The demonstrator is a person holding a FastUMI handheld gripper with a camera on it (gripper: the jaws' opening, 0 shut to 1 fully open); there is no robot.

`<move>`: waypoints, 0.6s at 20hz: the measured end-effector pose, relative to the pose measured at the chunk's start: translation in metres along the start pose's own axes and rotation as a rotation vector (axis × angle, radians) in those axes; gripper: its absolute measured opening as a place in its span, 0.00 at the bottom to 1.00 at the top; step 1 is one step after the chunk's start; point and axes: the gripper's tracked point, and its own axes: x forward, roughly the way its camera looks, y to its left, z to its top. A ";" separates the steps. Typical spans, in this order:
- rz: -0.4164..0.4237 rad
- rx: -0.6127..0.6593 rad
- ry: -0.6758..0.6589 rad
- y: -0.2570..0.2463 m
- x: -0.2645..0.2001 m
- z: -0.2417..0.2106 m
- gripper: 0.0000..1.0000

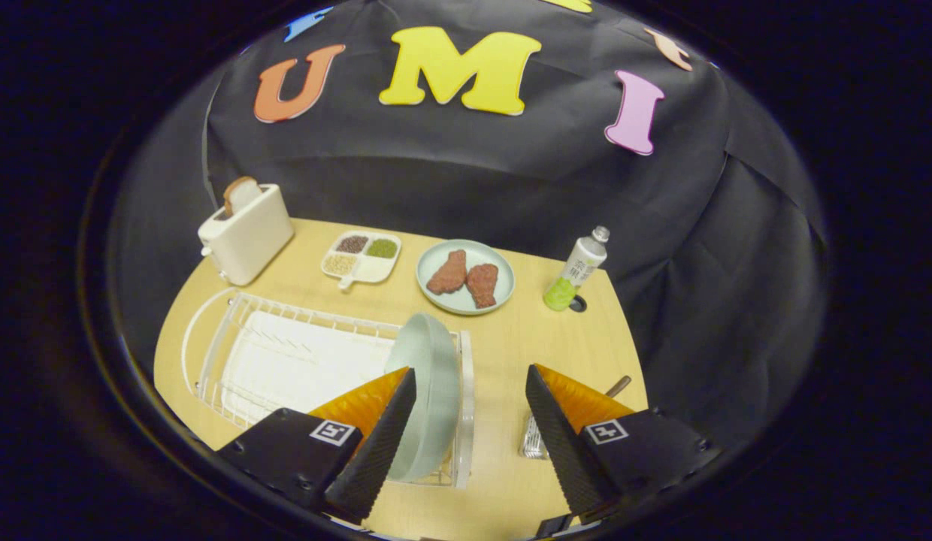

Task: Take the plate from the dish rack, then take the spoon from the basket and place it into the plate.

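The surface is a pale wooden top, and most of its 9 o'clock side is taken by the white wire dish rack. At the rack's 3 o'clock end the plate stands on edge, pale green, just ahead of the fingers of the hand-held gripper and partly behind the one at 9 o'clock. The fingers are spread wide apart with nothing between them but bare wood and the plate's rim.

Beyond the rack, toward 12 o'clock, sit a toaster with a slice of bread in it, a second plate carrying 2 pieces of meat, a divided snack tray, and a bottle toward 1 o'clock.

Close behind the 3 o'clock finger is a metal mesh basket, mostly hidden, with a handle poking out, probably the spoon.

The plate looks rigid, smooth and likely slippery, possibly breakable. The upper rim is the sensible place to pinch, 1 finger on each face, then lift straight up out of the wires.
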 end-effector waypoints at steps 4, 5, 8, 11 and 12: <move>-0.059 -0.028 0.121 0.005 0.009 -0.008 0.79; -0.076 -0.022 0.148 0.003 0.010 -0.011 0.76; -0.123 -0.017 0.160 0.003 0.009 0.000 0.57; -0.067 -0.011 0.193 0.021 0.005 -0.001 0.31; -0.079 -0.011 0.198 0.020 0.006 -0.001 0.26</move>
